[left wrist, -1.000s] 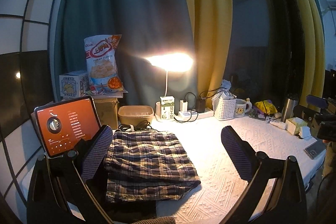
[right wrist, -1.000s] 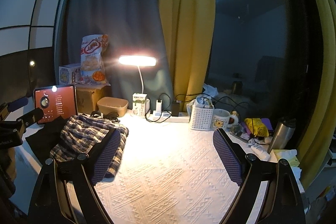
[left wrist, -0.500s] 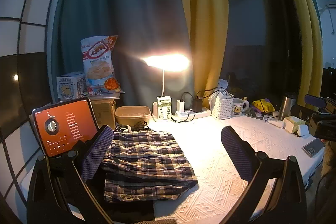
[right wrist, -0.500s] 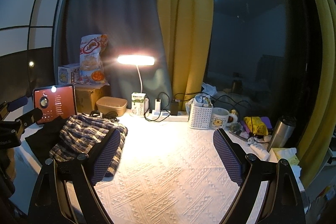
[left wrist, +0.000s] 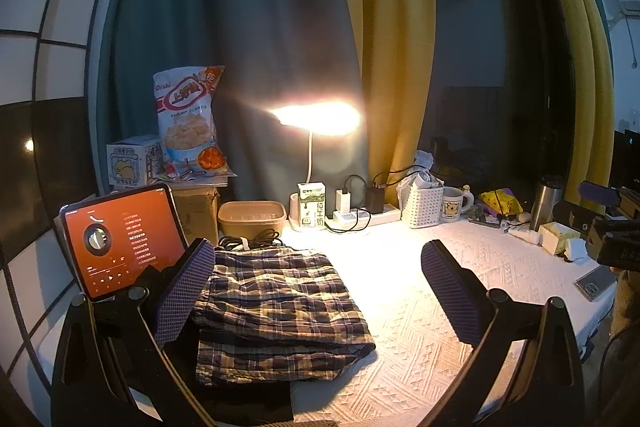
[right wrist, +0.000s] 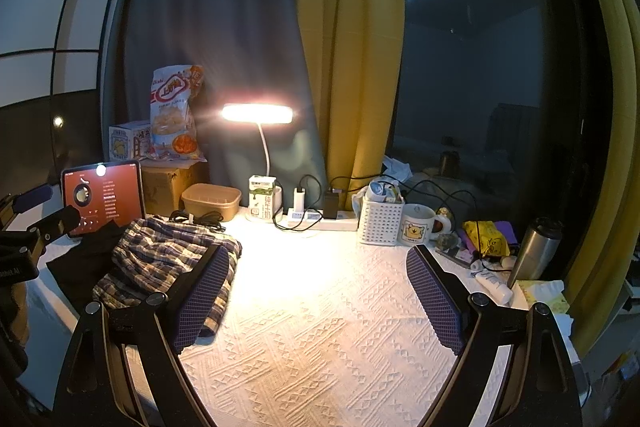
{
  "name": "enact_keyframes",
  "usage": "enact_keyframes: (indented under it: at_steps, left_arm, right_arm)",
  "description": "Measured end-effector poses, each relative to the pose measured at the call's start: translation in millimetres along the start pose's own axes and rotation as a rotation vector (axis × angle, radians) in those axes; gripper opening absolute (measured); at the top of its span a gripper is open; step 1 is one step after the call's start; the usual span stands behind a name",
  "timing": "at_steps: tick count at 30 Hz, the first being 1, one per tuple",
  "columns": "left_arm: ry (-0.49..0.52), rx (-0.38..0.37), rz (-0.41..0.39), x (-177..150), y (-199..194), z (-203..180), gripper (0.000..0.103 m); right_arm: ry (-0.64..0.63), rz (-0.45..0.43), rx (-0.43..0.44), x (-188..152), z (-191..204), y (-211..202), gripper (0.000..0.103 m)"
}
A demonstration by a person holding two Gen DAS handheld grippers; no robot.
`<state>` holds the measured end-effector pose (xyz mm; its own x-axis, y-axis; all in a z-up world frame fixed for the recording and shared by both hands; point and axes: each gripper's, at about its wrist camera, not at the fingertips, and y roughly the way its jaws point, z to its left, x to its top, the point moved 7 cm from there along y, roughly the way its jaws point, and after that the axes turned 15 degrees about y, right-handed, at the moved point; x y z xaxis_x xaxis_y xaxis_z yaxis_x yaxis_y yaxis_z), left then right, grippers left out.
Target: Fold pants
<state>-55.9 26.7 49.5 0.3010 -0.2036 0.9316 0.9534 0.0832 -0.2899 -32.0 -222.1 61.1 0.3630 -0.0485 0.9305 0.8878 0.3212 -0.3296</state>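
The plaid pants lie folded in a flat stack on the left part of the white textured tablecloth, partly over a dark cloth. My left gripper is open and empty, held above and in front of the stack. In the right wrist view the pants lie at the left, and my right gripper is open and empty over the bare cloth. The left gripper's body shows at that view's left edge.
A lit tablet stands left of the pants. Along the back are a snack bag, a tan tub, a lit desk lamp, a milk carton, a power strip, a white basket, a mug and a steel flask.
Both grippers have pulled back and risen slightly, so the scene sits a little lower in each view. The pants have not moved.
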Motion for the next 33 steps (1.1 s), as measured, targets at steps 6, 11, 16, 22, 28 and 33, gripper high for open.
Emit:
enact_keyframes:
  at_steps: [6,11,16,22,28,33]
  left_arm:
    - [0.000,-0.001,0.001,0.1,-0.8,-0.3,0.102]
    - [-0.001,0.002,0.002,0.5,-1.0,-1.6,0.102]
    - [-0.001,0.002,0.002,0.5,-1.2,-2.0,0.102]
    - [-0.001,-0.004,0.002,0.8,-1.3,-3.8,0.102]
    - [-0.001,-0.005,0.003,0.7,-1.1,-5.2,0.102]
    - [0.000,-0.009,0.002,1.2,-0.6,-5.6,0.102]
  right_arm:
    - [0.001,0.000,0.000,0.2,0.2,0.0,0.092]
    - [0.001,0.000,-0.001,0.0,-0.5,-0.3,0.092]
    - [0.004,-0.003,-0.007,-0.8,-1.9,-0.3,0.092]
    - [0.004,-0.002,-0.008,-1.2,-3.2,-0.5,0.092]
    - [0.003,-0.002,-0.007,-0.6,-3.3,-0.6,0.092]
    - [0.003,-0.002,-0.007,-0.8,-3.2,-0.6,0.092]
